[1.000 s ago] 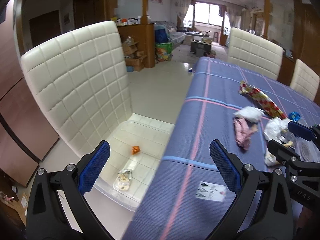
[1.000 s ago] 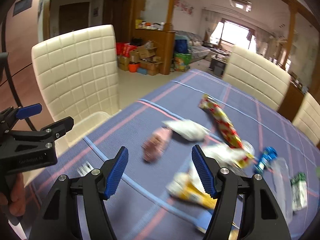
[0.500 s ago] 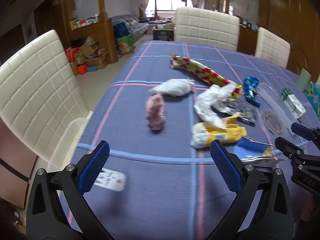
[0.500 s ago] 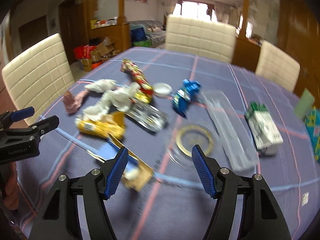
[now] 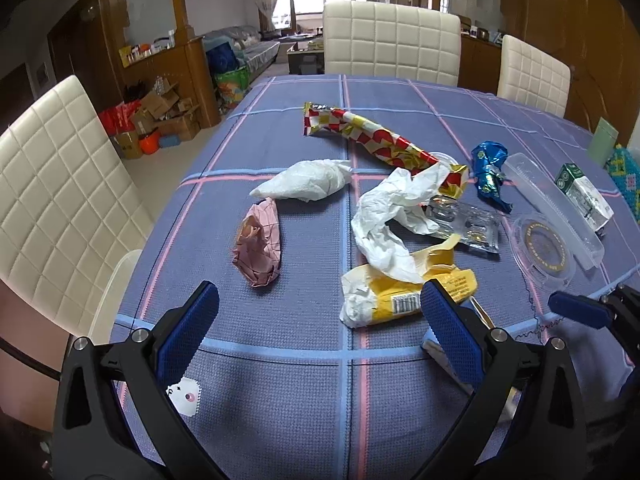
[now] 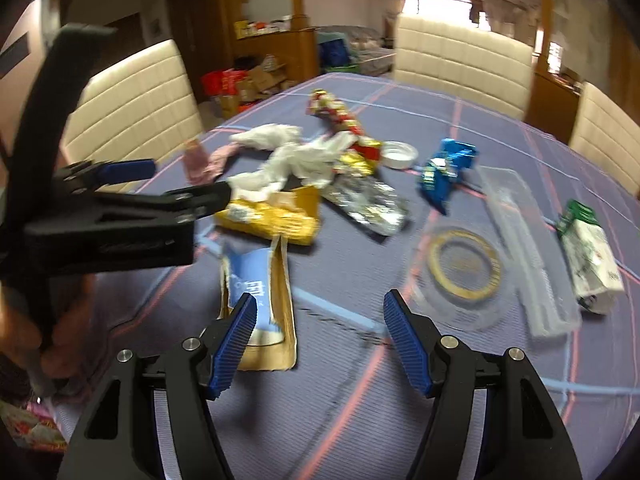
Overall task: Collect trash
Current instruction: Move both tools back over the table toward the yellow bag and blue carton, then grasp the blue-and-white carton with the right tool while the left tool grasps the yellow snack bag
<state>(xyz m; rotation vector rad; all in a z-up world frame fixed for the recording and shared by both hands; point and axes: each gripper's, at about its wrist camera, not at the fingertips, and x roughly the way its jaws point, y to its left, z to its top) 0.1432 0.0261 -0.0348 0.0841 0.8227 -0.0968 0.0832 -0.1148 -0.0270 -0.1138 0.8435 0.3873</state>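
On the worktop [image 5: 280,400], both the left hand-held gripper [image 5: 320,328] and right hand-held gripper [image 6: 320,340] hover wide apart, empty, near the yellow wrapper [image 5: 404,296].

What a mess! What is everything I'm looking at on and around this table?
tablecloth: one, purple with pink and blue stripes, covering the table
pink wrapper: one, crumpled, left part of the pile
white tissue wad: one, beyond the pink wrapper
white paper: one, crumpled, middle of the pile
yellow packet: one, yellow and white, near edge of the pile
red and gold wrapper: one, long, far side
blue foil wrapper: one, right of centre
clear round lid: one, gold ring, right
clear long tray: one, right
green and white carton: one, far right
torn blue and tan packet: one, nearest the right gripper
chairs: three, cream, around the table
left hand-held gripper: open, black with blue pads
right hand-held gripper: open, same colours
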